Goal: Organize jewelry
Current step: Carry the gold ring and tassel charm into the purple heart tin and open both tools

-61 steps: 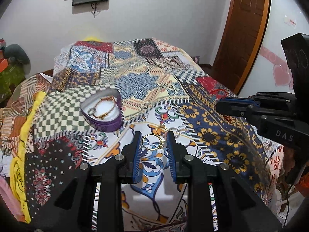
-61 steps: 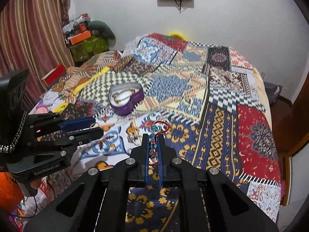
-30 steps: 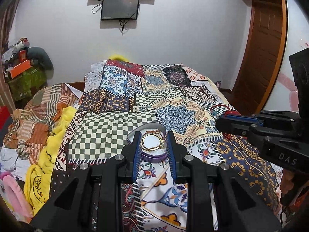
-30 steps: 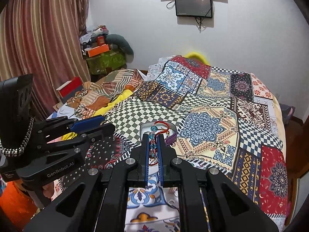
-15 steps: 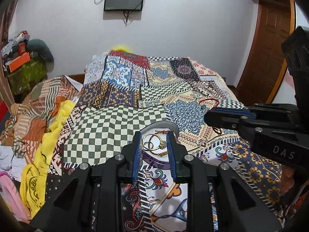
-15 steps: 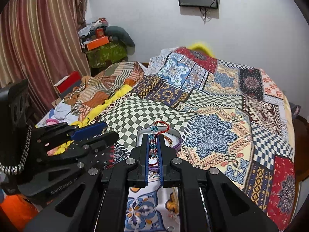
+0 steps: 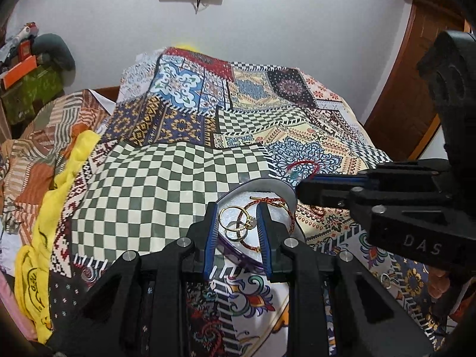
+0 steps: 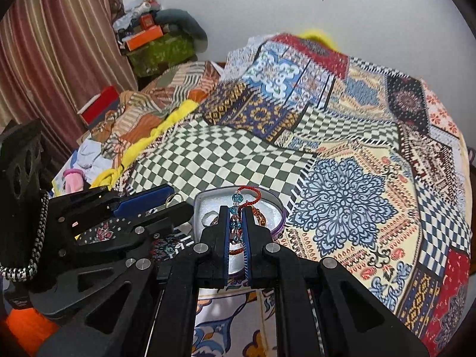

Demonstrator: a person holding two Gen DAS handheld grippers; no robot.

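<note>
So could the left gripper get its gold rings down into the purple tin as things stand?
Probably yes. The left gripper, shut on the gold rings, hangs over the open purple tin; the right gripper crowds only the far rim.

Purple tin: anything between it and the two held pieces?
Nothing visible. The tin sits open, no lid on it. The left claw holds gold rings over it; the right claw holds a beaded bracelet over it. A red-and-gold bracelet already lies inside.
</note>
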